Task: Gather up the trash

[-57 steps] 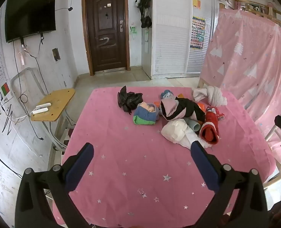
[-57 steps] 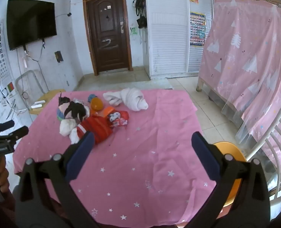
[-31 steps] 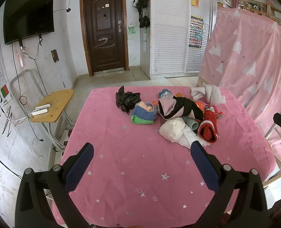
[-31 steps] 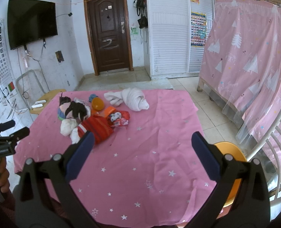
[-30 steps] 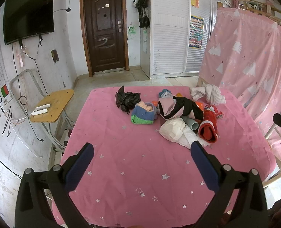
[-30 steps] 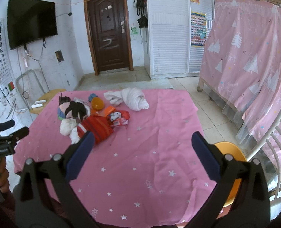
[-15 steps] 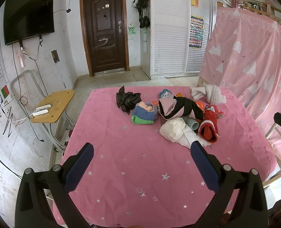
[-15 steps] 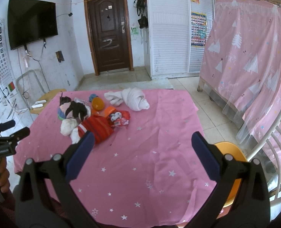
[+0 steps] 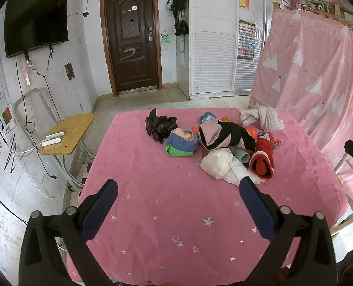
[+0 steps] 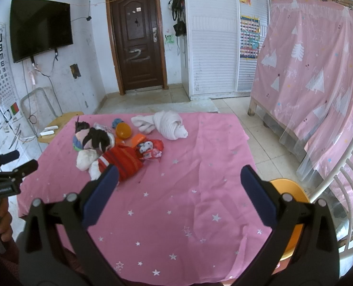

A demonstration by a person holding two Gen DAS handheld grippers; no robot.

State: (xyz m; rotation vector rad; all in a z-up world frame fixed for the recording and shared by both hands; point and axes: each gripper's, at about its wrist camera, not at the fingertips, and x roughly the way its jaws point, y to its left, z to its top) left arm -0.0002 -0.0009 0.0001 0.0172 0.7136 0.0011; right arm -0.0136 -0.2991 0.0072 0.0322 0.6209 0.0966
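Pink table (image 9: 167, 205) bears black bag (image 9: 161, 125), clothes, wrappers.

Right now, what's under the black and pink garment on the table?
Under the black and pink garment, a grey tube pokes out, beside crumpled white paper. Anything deeper beneath the garment is covered.

Bright, even daylight, sharp focus, fisheye-warped dark corners.
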